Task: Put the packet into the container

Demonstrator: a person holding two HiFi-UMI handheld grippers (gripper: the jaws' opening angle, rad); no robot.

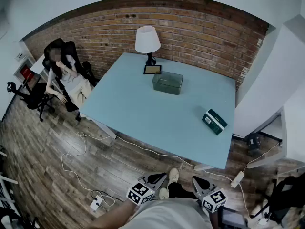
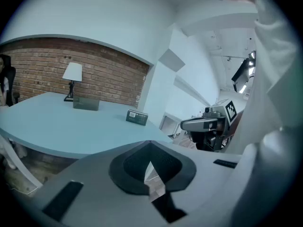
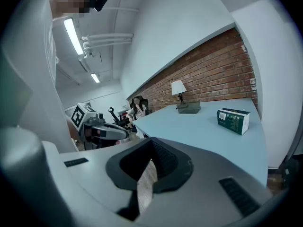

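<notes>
The packet (image 1: 215,121), a dark green box, lies near the right edge of the light blue table (image 1: 143,109). It also shows in the left gripper view (image 2: 137,117) and the right gripper view (image 3: 233,120). The container (image 1: 167,82), a grey see-through box, stands at the table's far side beside the lamp (image 2: 86,103) (image 3: 189,108). Both grippers hang close to the person's body, below the table's near edge and far from the packet. My left gripper (image 1: 156,178) (image 2: 150,164) is shut with nothing in it. My right gripper (image 1: 199,181) (image 3: 151,162) is shut and empty too.
A white lamp (image 1: 147,42) and a small picture frame (image 1: 152,69) stand behind the container. A person sits in a black chair (image 1: 66,75) left of the table. Cables and a power strip (image 1: 97,202) lie on the wood floor. A white wall (image 1: 269,75) stands right of the table.
</notes>
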